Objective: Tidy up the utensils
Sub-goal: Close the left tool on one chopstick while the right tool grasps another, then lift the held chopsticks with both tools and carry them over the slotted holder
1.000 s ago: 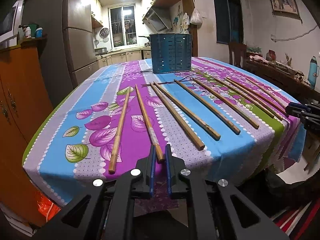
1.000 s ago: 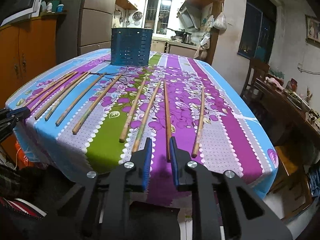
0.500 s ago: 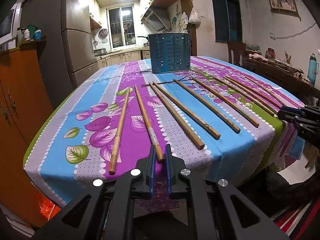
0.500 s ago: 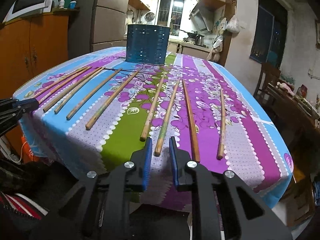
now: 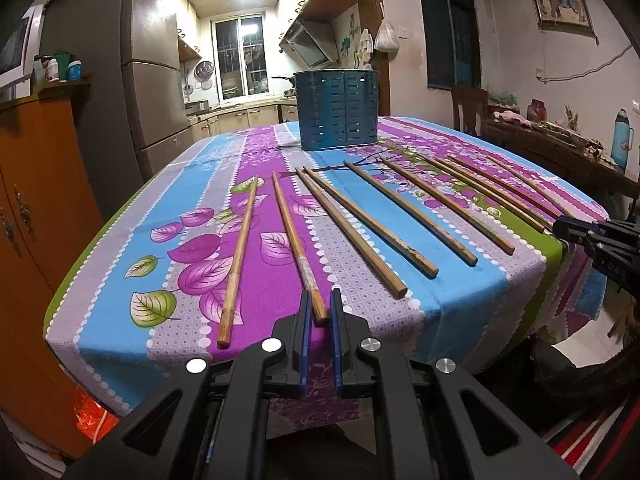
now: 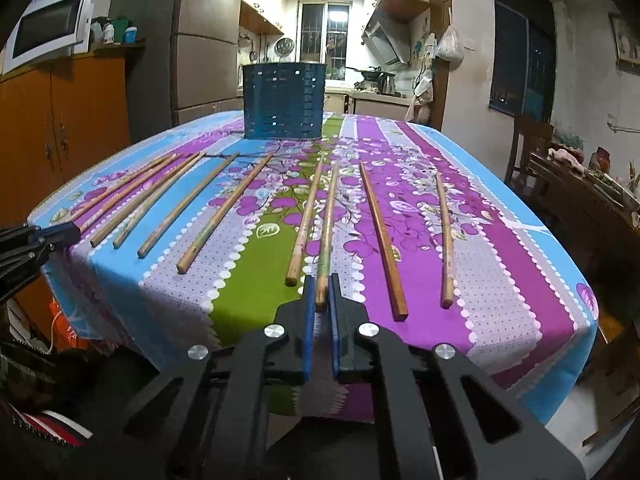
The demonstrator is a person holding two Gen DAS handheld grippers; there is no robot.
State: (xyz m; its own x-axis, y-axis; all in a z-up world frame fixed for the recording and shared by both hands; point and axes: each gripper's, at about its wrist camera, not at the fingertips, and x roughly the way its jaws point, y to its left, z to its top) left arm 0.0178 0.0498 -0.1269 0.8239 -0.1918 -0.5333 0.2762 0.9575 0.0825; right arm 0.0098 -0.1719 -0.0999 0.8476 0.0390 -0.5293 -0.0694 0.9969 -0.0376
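Note:
Several wooden chopsticks lie side by side on the flowered tablecloth [image 5: 460,312], pointing at a blue slotted utensil holder [image 5: 338,112] at the far end. My left gripper [image 5: 320,298] is shut on the near end of one chopstick [image 5: 294,240], second from the left. In the right wrist view, my right gripper [image 6: 321,282] has its jaws closing onto the near end of a greenish chopstick [image 6: 328,232], pads against both its sides. The holder [image 6: 284,100] stands beyond. Each gripper shows at the other view's edge: the right gripper [image 5: 560,226] and the left gripper [image 6: 74,232].
An orange cabinet [image 5: 36,200] and a tall fridge [image 5: 152,80] stand left of the table. A dark side table [image 5: 560,152] with clutter and a wooden chair [image 6: 532,140] are on the right. The table's near edge drops just under both grippers.
My right gripper has shifted sideways along the table edge to the greenish chopstick's end, and its jaws have narrowed onto it. The left gripper has kept still on its chopstick.

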